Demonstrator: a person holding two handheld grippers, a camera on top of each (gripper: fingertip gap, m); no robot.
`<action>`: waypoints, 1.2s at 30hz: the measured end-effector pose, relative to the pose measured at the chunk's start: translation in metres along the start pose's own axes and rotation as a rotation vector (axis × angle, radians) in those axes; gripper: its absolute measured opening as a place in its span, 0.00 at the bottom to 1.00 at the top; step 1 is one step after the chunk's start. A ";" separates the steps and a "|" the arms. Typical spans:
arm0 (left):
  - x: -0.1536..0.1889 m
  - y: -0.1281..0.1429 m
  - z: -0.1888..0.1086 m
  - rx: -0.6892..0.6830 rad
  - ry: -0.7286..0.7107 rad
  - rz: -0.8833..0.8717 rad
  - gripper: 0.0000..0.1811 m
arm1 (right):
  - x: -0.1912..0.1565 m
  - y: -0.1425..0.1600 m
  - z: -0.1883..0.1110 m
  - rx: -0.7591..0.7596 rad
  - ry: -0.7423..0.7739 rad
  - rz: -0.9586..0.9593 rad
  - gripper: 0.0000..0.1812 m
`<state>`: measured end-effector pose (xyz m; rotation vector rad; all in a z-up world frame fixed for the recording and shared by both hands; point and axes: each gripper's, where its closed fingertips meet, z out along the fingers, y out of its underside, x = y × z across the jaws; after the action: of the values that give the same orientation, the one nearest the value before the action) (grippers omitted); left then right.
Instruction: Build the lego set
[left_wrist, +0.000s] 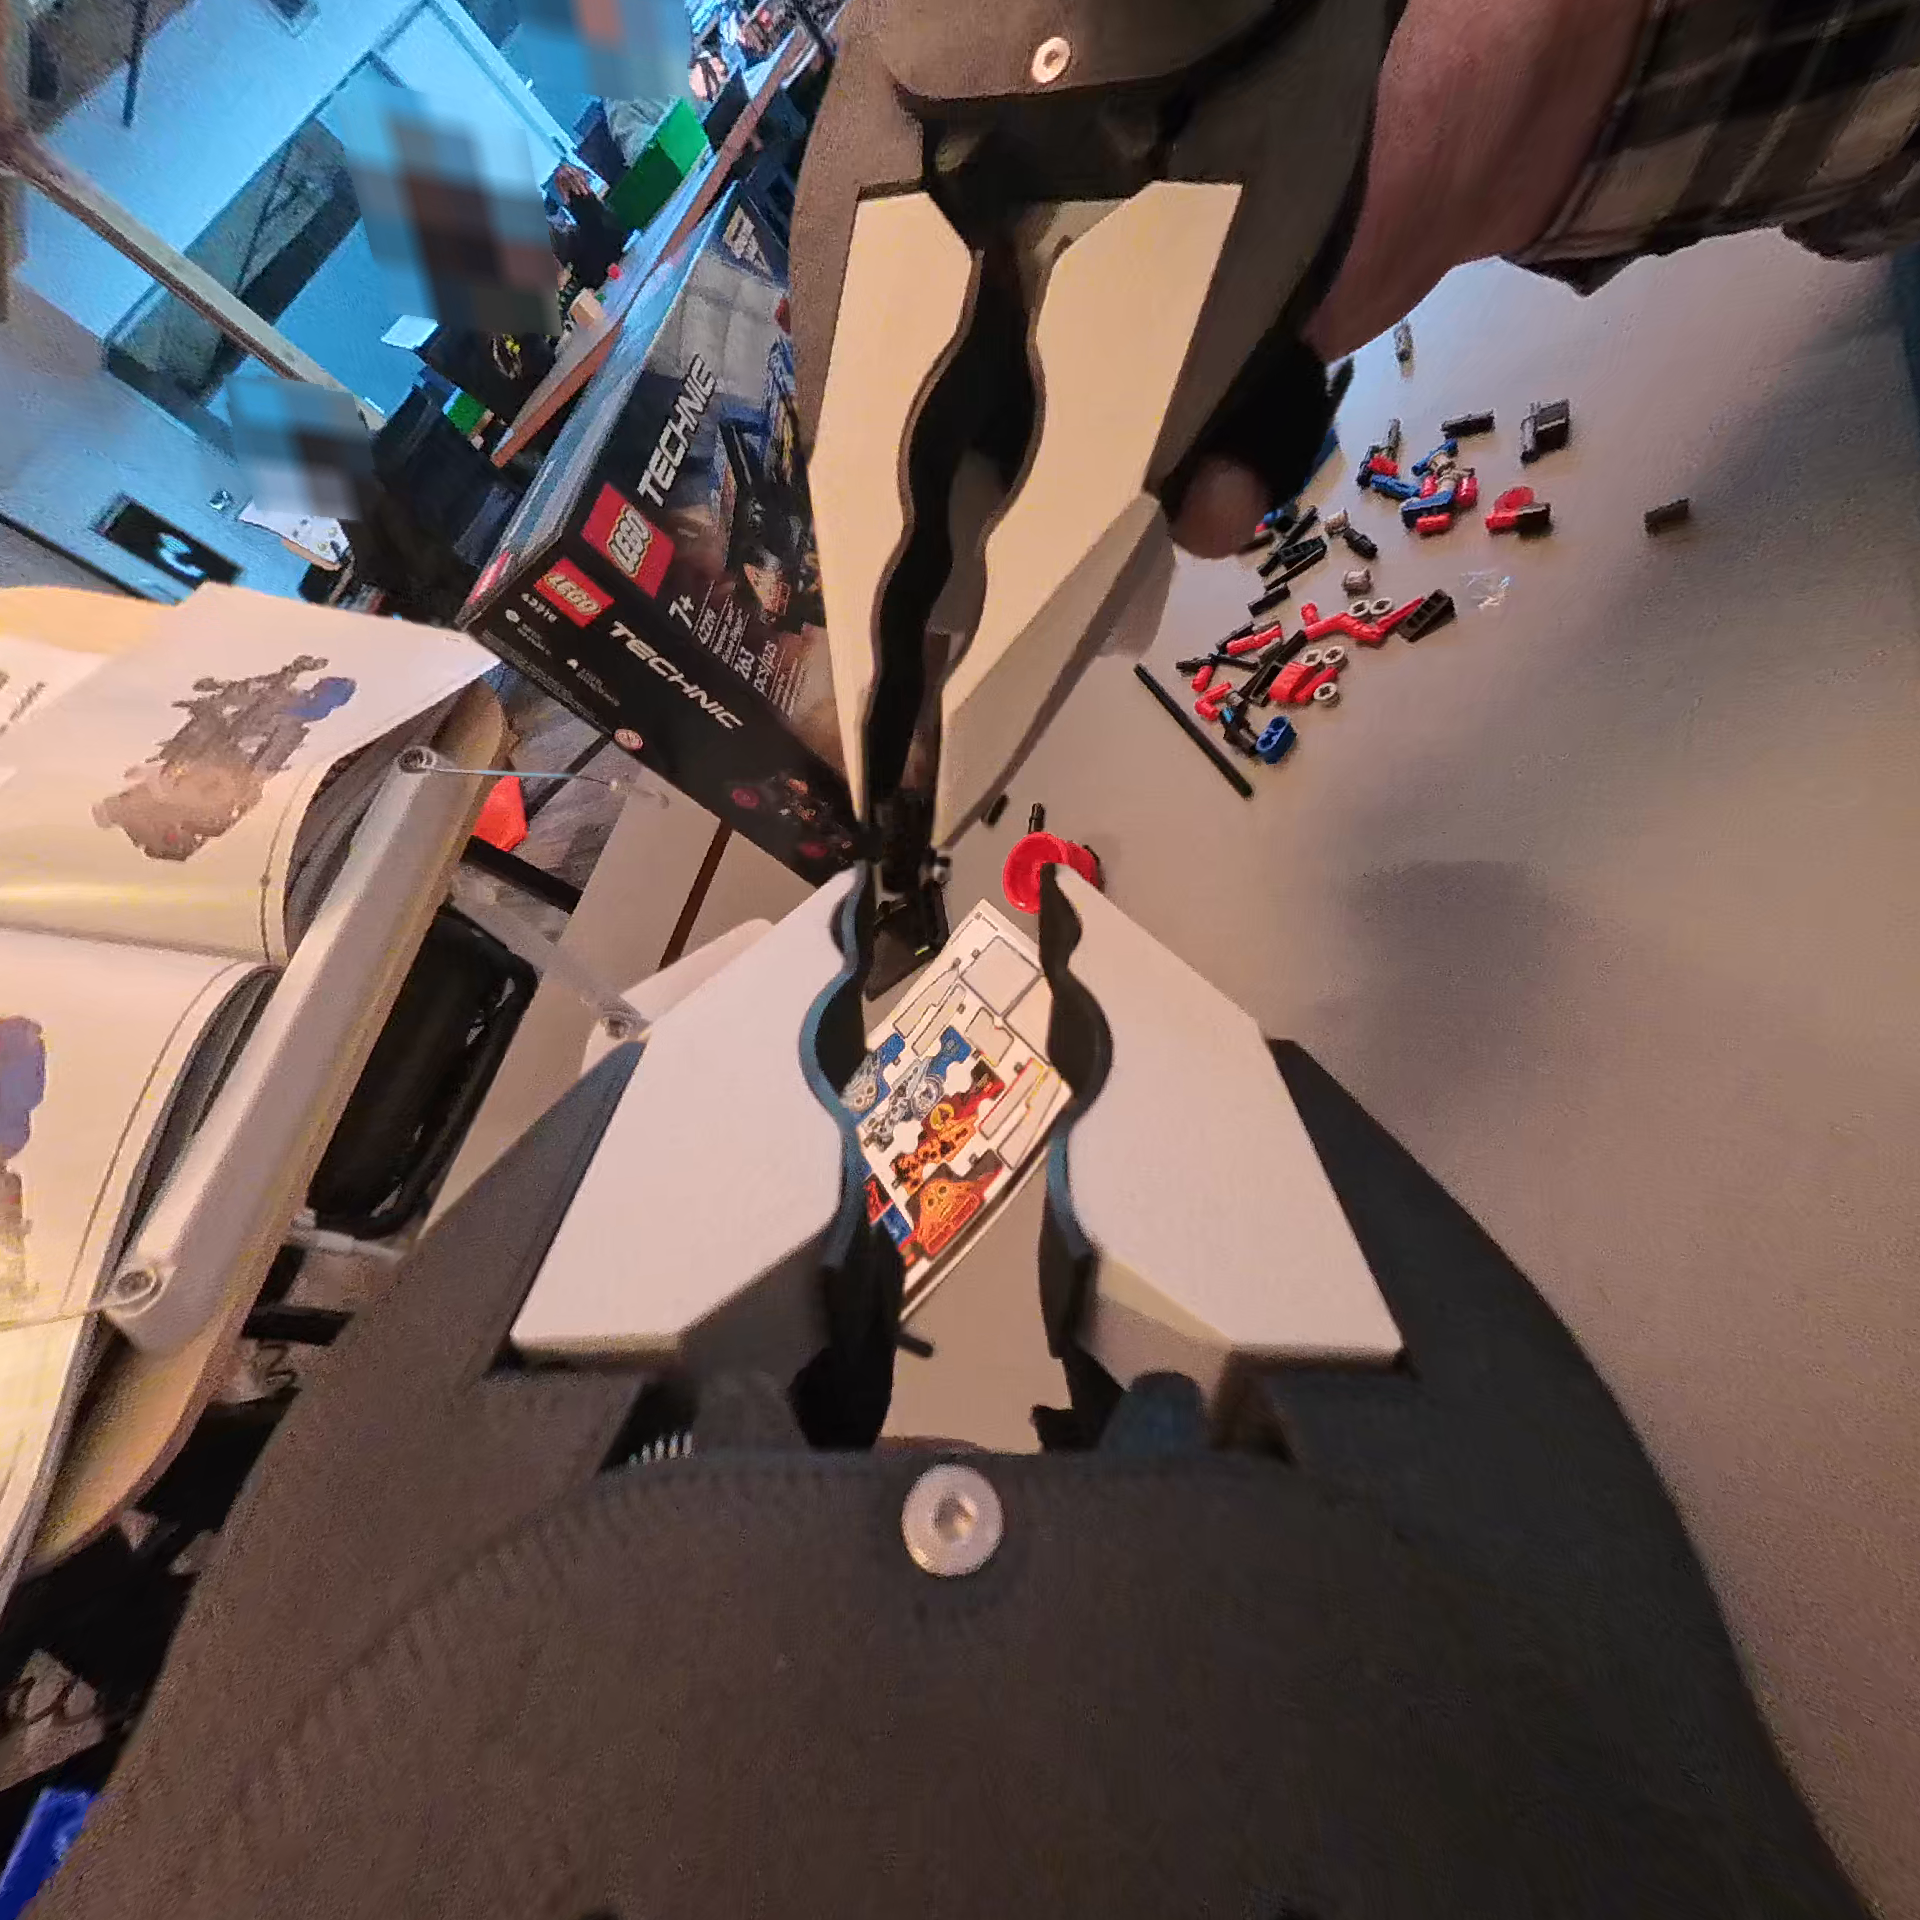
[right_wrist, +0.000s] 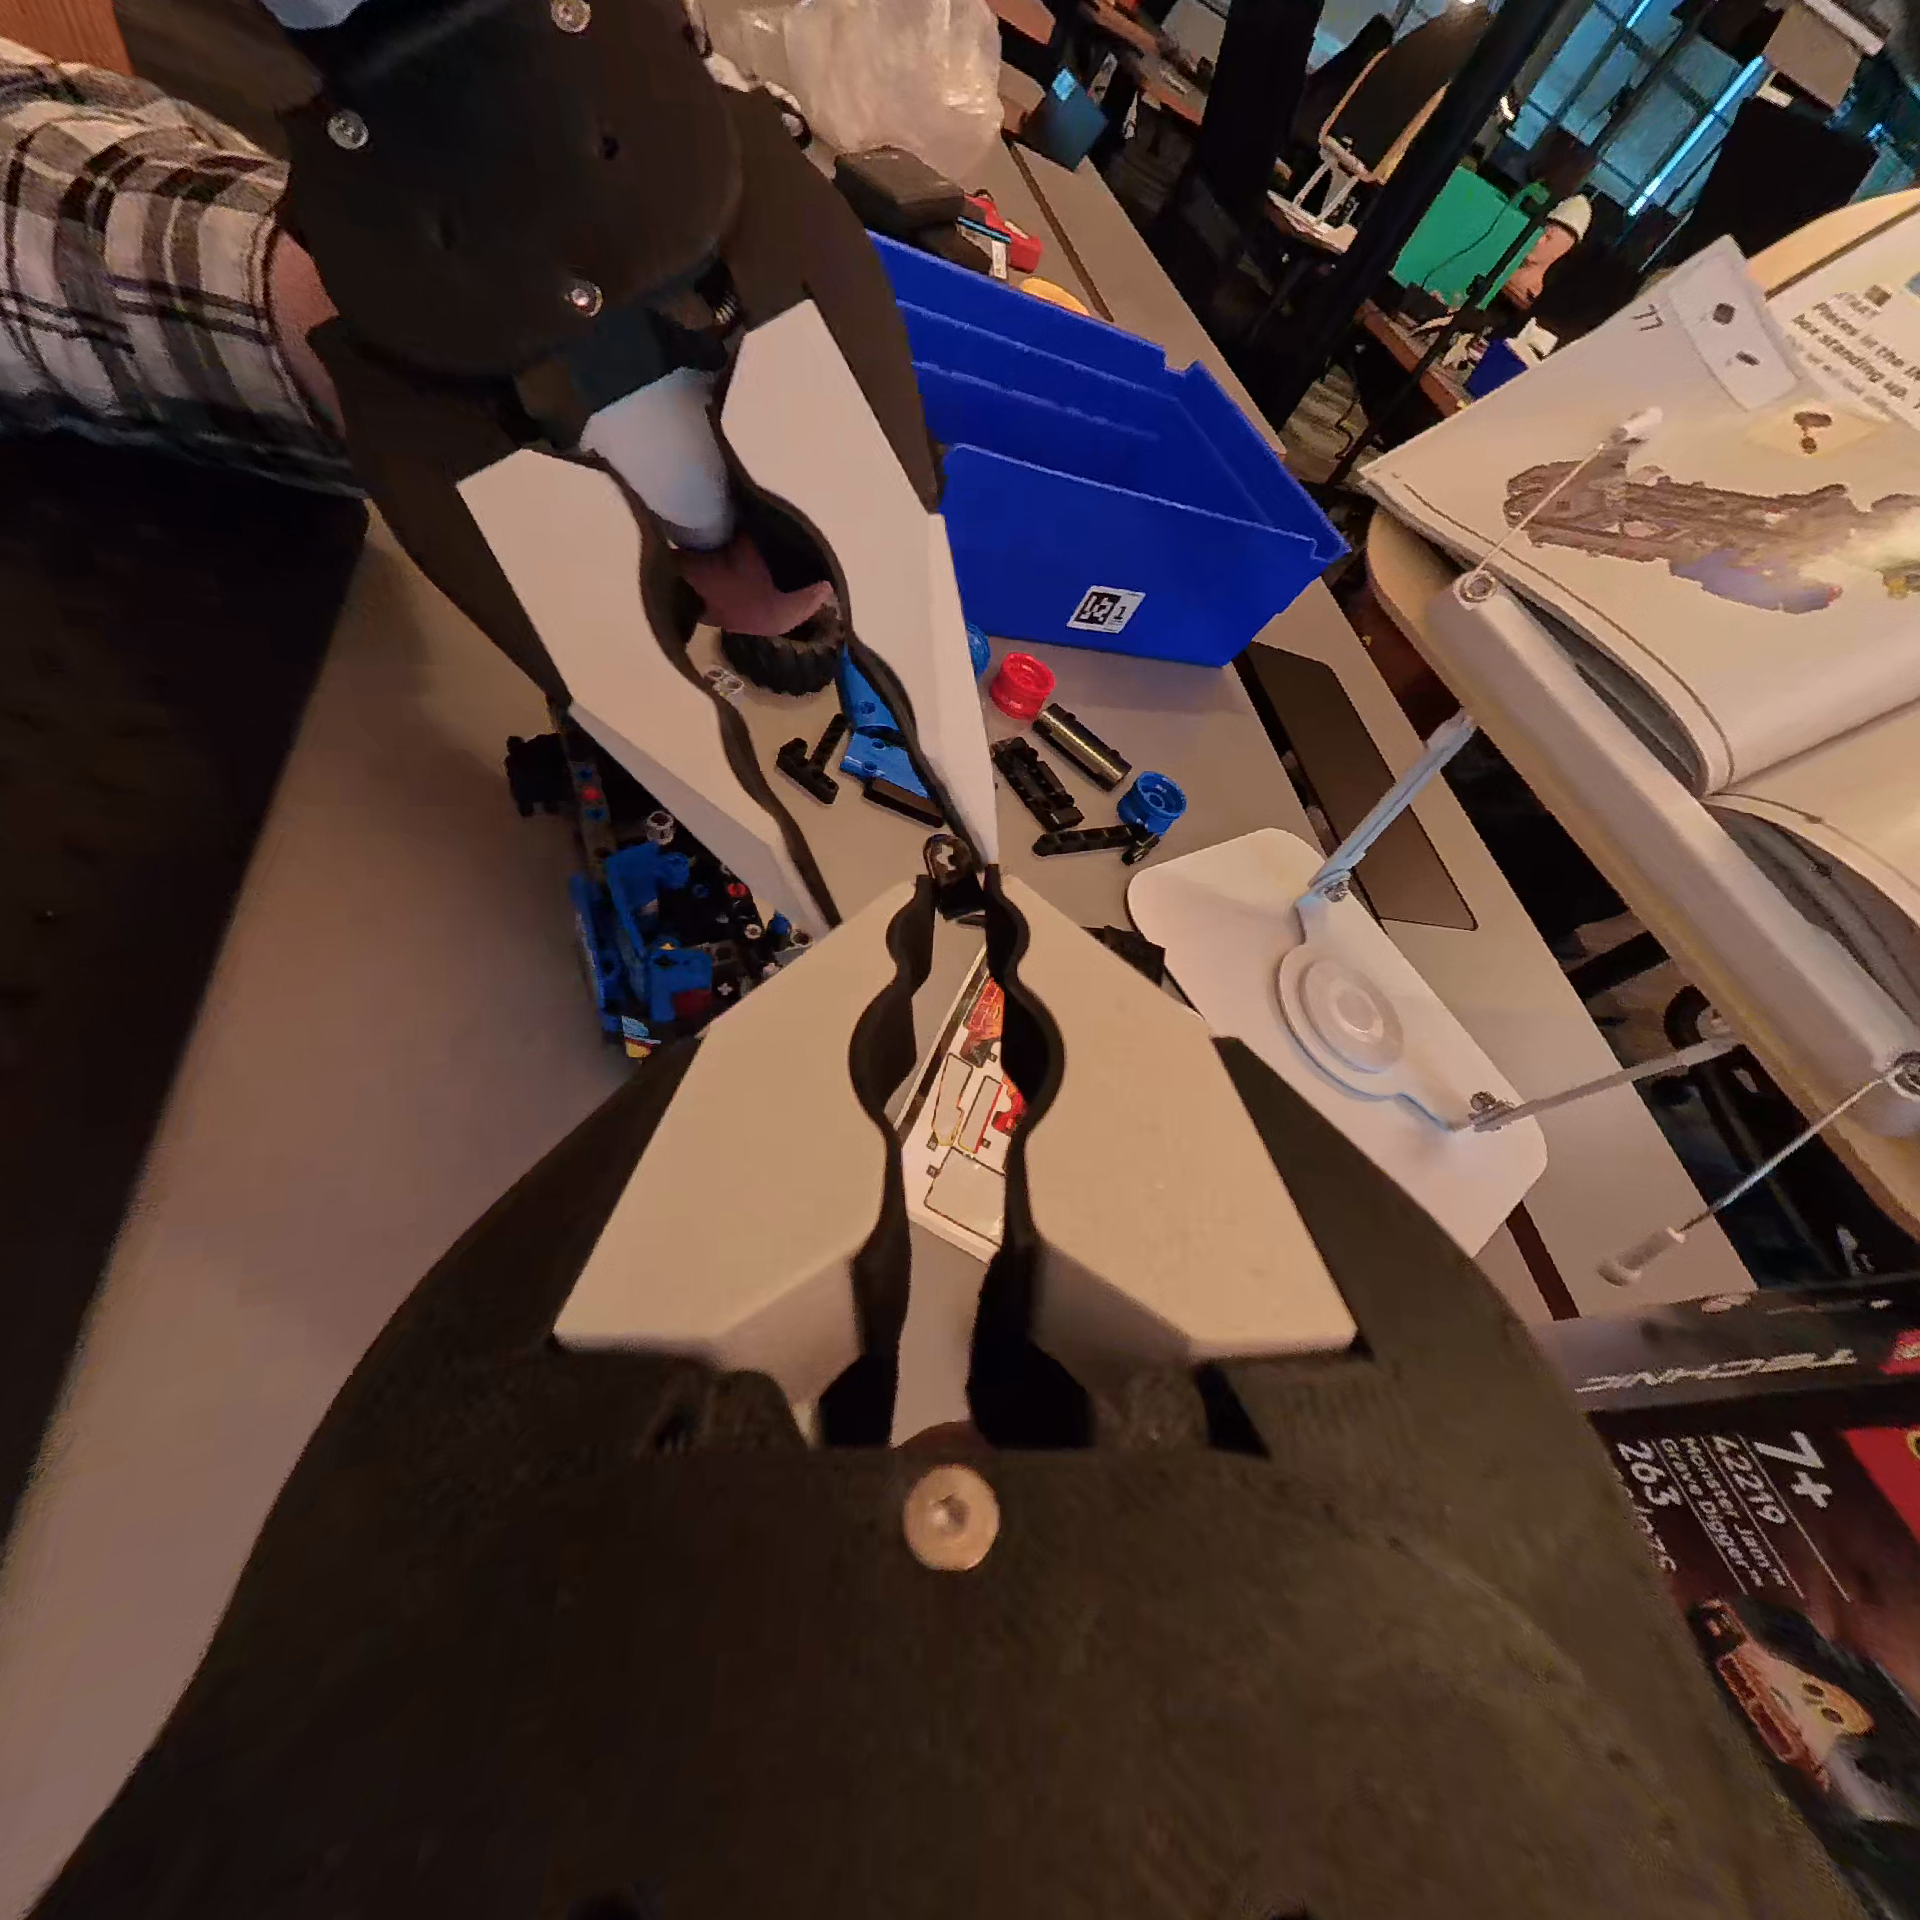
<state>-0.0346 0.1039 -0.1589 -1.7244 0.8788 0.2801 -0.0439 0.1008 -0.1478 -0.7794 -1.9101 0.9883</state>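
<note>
Centrally, a small black lego piece is pinched at the tips of the right gripper, whose fingers are drawn nearly together. The left gripper is met tip to tip there, its fingers spread apart, with the same black piece seen against its left fingertip; whether that piece is also gripped by it cannot be told. A red round piece is seen just beside its right fingertip. Below both grippers a sticker sheet is laid flat on the grey table. Loose red, black and blue pieces are scattered farther off, and a partly built blue model is found beside the left gripper. A blue bin is placed behind further parts. An instruction booklet is held open on a stand, and the set's box is stood near it.
</note>
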 end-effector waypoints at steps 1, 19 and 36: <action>0.001 -0.002 0.001 0.009 0.010 -0.003 0.14 | -0.002 0.001 0.000 -0.003 -0.007 -0.007 0.04; -0.007 -0.007 -0.002 0.151 0.062 -0.226 0.03 | 0.002 -0.007 -0.003 0.091 -0.006 0.086 0.05; -0.012 -0.009 -0.003 0.209 0.094 -0.364 0.03 | 0.009 -0.010 -0.011 0.105 0.033 0.097 0.06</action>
<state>-0.0377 0.1070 -0.1438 -1.6731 0.6203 -0.1326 -0.0400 0.1070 -0.1320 -0.8282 -1.7910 1.1190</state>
